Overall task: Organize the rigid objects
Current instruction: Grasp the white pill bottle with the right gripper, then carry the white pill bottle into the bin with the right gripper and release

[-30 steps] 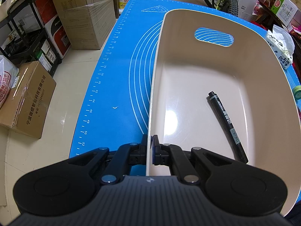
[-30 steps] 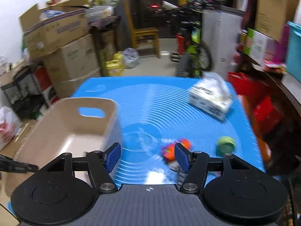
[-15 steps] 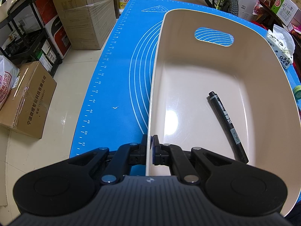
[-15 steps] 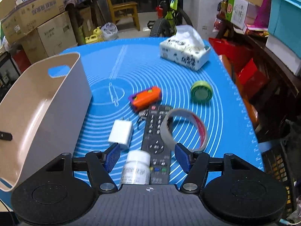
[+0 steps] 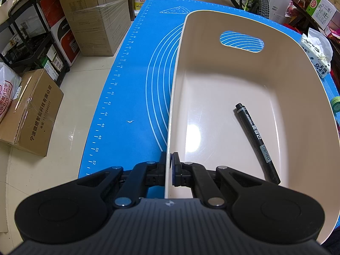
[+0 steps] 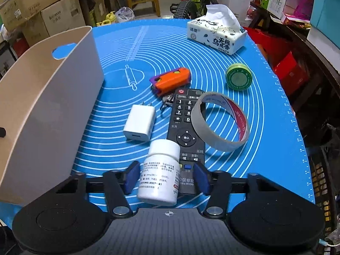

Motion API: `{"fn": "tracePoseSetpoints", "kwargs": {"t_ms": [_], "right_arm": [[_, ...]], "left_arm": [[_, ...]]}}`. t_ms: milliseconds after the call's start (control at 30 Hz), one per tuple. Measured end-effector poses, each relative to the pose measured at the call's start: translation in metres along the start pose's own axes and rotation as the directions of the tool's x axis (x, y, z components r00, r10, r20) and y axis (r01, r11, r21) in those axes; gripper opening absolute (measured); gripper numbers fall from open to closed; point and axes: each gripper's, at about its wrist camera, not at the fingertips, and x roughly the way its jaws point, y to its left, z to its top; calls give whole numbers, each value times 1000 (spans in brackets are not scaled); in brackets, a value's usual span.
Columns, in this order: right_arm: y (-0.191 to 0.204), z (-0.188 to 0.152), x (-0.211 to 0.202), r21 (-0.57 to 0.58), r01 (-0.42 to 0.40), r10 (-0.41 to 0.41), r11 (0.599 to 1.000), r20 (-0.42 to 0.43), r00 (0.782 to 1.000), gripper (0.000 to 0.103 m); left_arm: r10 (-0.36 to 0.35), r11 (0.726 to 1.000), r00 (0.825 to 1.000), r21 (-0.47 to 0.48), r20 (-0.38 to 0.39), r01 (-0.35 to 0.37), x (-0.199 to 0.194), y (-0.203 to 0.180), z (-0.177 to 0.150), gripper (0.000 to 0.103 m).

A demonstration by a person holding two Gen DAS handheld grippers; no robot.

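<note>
Left tongs (image 5: 170, 165) angled steeply downward, jaws pinched tight on the near rim of the beige bin (image 5: 170, 110), one finger outside the wall and one inside. Right tongs (image 6: 164, 177) also pitched downward, low over the worktop, jaws closing around the white pill bottle (image 6: 159, 176) lying between the blue pads (image 6: 131, 176), a slight gap showing on either side.

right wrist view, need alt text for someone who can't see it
The right gripper is closing around a white pill bottle on a blue mat, pads not yet touching. Beyond lie a remote, tape roll and charger.
</note>
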Motion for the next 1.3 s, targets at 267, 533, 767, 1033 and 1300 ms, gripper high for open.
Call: {"fn": "tracePoseSetpoints", "kwargs": {"t_ms": [267,533,767,1033,1300], "right_arm": [[1,-2,-1,-13,-9,9,1000,4,1000,44],[1,5,-12,-15,-26,26,1000,41,999,44],[2,19,-32,-13,-21,22,1000,107,994,44],[18,44,-60,-63,-32,45,997,202,978,44],[60,72,-83,-173,-68,115,983,281,953,45]], "left_arm": [[0,1000,1000,-1,0,0,0,0,0,5],[0,1000,1000,0,0,0,0,0,0,5],[0,1000,1000,0,0,0,0,1,0,5],[0,1000,1000,0,0,0,0,1,0,5],[2,1000,1000,1,0,-2,1,0,-1,5]]}}
